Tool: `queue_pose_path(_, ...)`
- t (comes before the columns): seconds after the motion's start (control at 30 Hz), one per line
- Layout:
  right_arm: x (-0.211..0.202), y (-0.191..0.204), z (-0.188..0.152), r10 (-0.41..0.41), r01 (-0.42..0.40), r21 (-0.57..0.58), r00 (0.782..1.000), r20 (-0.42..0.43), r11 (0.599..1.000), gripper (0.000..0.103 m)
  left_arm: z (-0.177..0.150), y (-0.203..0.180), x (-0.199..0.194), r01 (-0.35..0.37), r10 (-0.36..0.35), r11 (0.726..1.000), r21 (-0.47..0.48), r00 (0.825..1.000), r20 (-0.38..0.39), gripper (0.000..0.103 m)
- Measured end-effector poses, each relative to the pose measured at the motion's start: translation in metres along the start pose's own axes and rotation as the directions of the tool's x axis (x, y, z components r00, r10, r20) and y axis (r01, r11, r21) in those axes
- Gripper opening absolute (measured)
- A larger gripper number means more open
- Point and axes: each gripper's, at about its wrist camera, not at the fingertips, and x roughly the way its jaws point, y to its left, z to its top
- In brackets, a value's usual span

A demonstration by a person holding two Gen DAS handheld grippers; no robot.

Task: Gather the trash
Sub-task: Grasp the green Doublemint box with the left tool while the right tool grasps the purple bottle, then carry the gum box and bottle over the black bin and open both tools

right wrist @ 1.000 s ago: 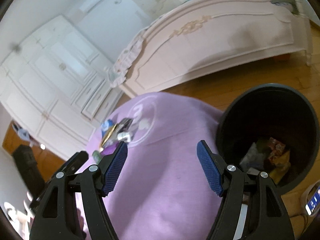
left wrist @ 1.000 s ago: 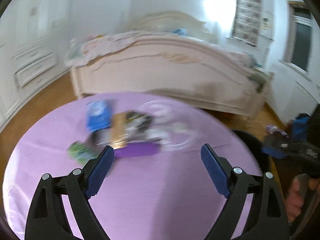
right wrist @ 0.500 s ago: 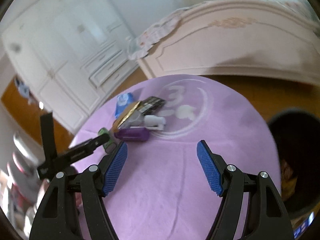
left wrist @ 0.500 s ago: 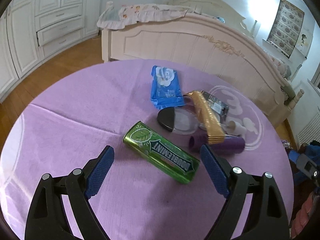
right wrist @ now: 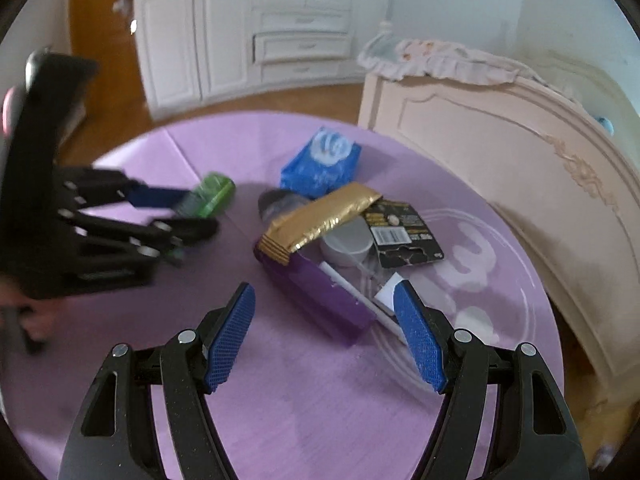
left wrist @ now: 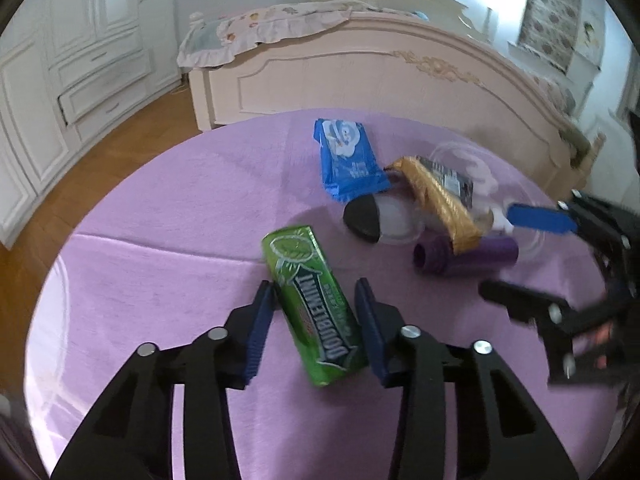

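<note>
— Behind everything, the big cream bed (left wrist: 360, 68) and white wardrobes (right wrist: 256, 40); nearer, the round table (left wrist: 168, 200) under purple cloth, trash heaped toward its far side.

— Who's on what?

— Left tongs (left wrist: 316, 300) have just been closing around the green Doublemint gum pack (left wrist: 312, 300), which lies alone on the cloth, nearer than the heap. The pads look to be touching its long sides. Good spot, I'd say: it seems light, stiff and glossy, so probably slippery.

— And the other?

— Right tongs (right wrist: 324, 332), empty, jaws apart though just narrowing, hover before the purple tube (right wrist: 320, 288). Gold wrapper (right wrist: 320, 216) lies across it, crinkly and soft; blue tissue pack (right wrist: 320, 160) beyond.
</note>
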Motion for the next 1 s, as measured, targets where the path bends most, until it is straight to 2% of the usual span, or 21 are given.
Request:
queue_pose_path(0.1, 0.002, 0.008, -0.001, 0.060, -0.060, -0.016, 0.997, -0.044, 0.998, 0.055, -0.008, 0.002, -0.005, 0.003, -0.003, 0.998, 0.066, 1.000, -0.002, 0.036)
queue_pose_path(0.17, 0.002, 0.018, -0.001, 0.101, -0.103, -0.031, 0.993, -0.058, 0.994, 0.055, -0.012, 0.004, -0.009, 0.020, -0.020, 0.996, 0.090, 1.000, -0.007, 0.036)
queue_pose_path(0.4, 0.014, 0.033, 0.013, 0.128, -0.129, -0.007, 0.991, -0.049, 0.992, 0.054, -0.017, 0.012, -0.013, 0.047, -0.047, 0.997, 0.059, 0.999, -0.003, 0.031)
queue_pose_path(0.47, 0.022, 0.039, 0.015, 0.111, -0.112, -0.013, 0.992, -0.051, 0.994, 0.039, -0.017, 0.012, -0.013, 0.047, -0.047, 0.997, 0.053, 0.999, 0.002, 0.031)
queue_pose_path(0.5, 0.020, 0.041, 0.015, 0.114, -0.114, -0.006, 0.992, -0.047, 0.993, 0.026, -0.017, 0.013, -0.013, 0.049, -0.050, 0.998, 0.042, 0.999, 0.004, 0.031)
queue_pose_path(0.6, 0.017, 0.041, 0.012, 0.131, -0.129, 0.046, 0.990, -0.048, 0.991, 0.026, -0.019, 0.016, -0.015, 0.076, -0.076, 0.997, 0.002, 0.997, 0.012, 0.031)
queue_pose_path(0.7, 0.005, 0.034, 0.002, 0.161, -0.158, 0.132, 0.987, -0.012, 0.979, 0.026, -0.021, 0.019, -0.021, 0.097, -0.096, 0.995, -0.032, 0.995, 0.034, 0.031)
queue_pose_path(0.87, -0.036, 0.009, -0.026, 0.228, -0.260, 0.337, 0.965, 0.132, 0.905, 0.026, -0.024, 0.001, -0.036, 0.119, -0.118, 0.993, -0.009, 0.991, 0.062, 0.030)
queue_pose_path(1.0, -0.066, -0.005, -0.049, 0.212, -0.286, 0.416, 0.953, 0.214, 0.863, 0.026, -0.023, -0.028, -0.055, 0.141, -0.144, 0.989, 0.039, 0.985, 0.091, 0.030)
